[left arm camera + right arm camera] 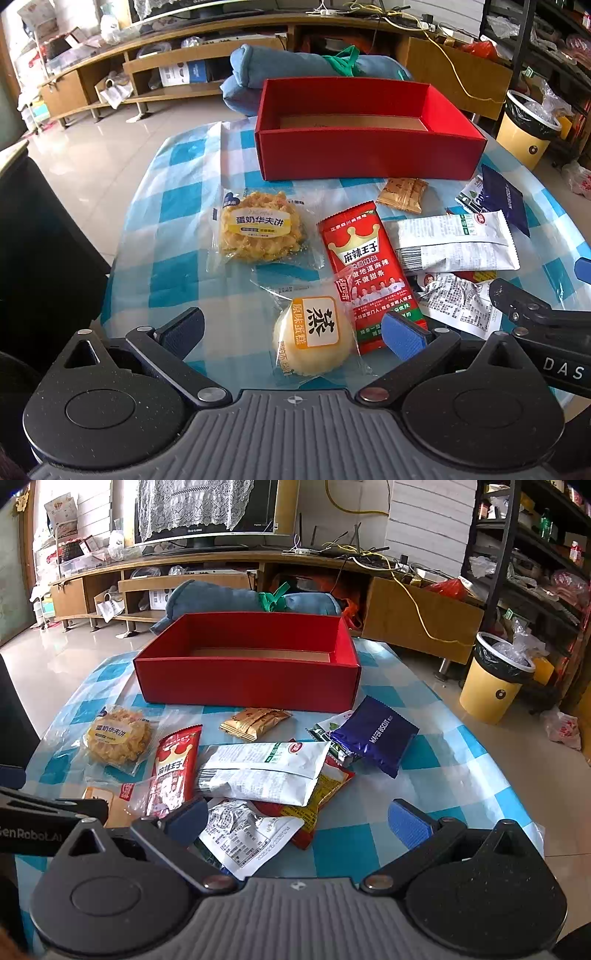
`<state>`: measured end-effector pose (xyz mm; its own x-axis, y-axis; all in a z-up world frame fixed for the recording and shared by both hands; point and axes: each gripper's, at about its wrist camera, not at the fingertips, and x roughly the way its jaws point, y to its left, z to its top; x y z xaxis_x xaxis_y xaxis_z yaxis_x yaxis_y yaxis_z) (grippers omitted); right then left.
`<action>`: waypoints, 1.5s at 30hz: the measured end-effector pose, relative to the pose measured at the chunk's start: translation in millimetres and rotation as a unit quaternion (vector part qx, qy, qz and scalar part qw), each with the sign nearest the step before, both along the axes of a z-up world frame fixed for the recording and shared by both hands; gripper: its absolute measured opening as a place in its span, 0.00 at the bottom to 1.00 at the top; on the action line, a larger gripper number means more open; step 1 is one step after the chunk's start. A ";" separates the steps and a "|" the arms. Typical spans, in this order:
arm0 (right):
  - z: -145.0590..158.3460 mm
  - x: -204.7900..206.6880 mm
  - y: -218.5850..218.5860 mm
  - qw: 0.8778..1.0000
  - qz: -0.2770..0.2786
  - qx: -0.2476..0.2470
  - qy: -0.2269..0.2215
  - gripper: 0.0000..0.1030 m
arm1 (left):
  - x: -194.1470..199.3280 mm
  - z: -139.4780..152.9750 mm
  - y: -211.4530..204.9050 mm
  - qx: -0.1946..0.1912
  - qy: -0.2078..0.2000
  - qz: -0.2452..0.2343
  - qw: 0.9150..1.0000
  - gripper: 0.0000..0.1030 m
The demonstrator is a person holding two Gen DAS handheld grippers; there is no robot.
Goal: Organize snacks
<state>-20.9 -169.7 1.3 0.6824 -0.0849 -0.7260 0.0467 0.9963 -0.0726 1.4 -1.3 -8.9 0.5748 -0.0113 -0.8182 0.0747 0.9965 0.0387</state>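
An empty red box (369, 157) (247, 681) stands at the far side of the blue-checked table. Loose snacks lie in front of it: a yellow waffle cake (258, 227) (118, 736), a round steamed cake (312, 336), a red spicy-strip pack (365, 273) (175, 771), a gold biscuit pack (402, 194) (255, 720), a white pouch (454, 240) (262, 771), a dark blue wafer pack (373, 734) (504, 201). My left gripper (293, 332) is open above the steamed cake, touching nothing. My right gripper (297, 821) is open over a crumpled white wrapper (243, 836) (458, 306).
A blue cushion (295, 70) lies behind the box. A yellow bin (495, 679) with a black liner stands on the floor to the right. A low wooden TV bench (192, 572) and a dark shelf rack (535, 554) line the room's far side.
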 end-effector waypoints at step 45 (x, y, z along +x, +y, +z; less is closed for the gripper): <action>-6.3 0.0 -1.6 1.000 -0.001 0.005 0.011 0.97 | -0.9 -4.2 -0.7 -0.001 0.008 -0.001 1.000 0.99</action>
<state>-21.0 -171.3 -4.9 0.6659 -0.0792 -0.7418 0.0477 0.9968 -0.0635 0.5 -2.1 -13.1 0.5611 -0.0142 -0.8276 0.0769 0.9964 0.0350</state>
